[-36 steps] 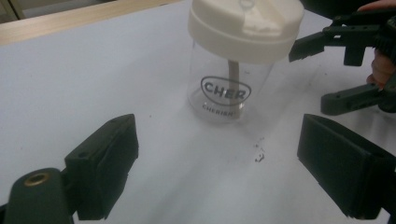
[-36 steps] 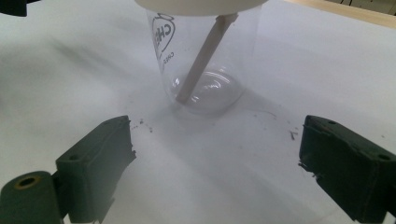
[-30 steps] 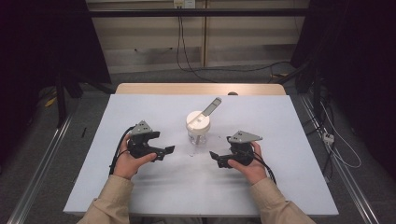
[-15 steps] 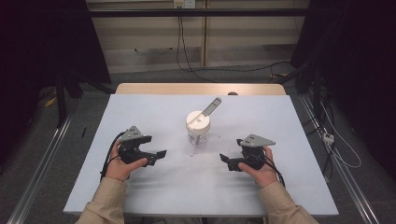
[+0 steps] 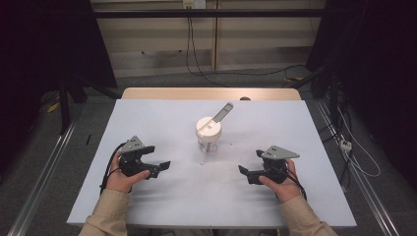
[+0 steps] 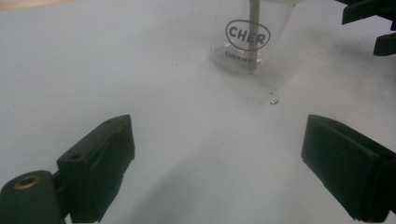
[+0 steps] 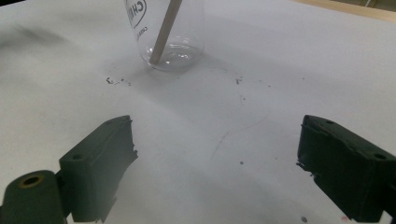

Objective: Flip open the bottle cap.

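Observation:
A clear glass jar (image 5: pixel 208 139) with a white lid and a flat stick leaning out of it stands mid-table. The left gripper view shows the jar (image 6: pixel 249 39) with printed letters and the stick inside. In the right gripper view the jar (image 7: pixel 170 32) is at top, the stick (image 7: pixel 164 29) resting on its bottom. My left gripper (image 5: pixel 158 167) is open, low over the table to the jar's left and nearer the person. My right gripper (image 5: pixel 247 173) is open too, to the jar's right and nearer the person. Nothing is between either pair of jaws.
The table (image 5: pixel 162 118) has a pale sheet over it and a wooden strip along its far edge. Small dark specks (image 7: pixel 112 81) lie on the sheet near the jar. Cables run over the floor behind and to the right of the table.
Both grippers have drawn back from the jar toward the person and spread outward, the left to the left, the right to the right. The jar has not moved.

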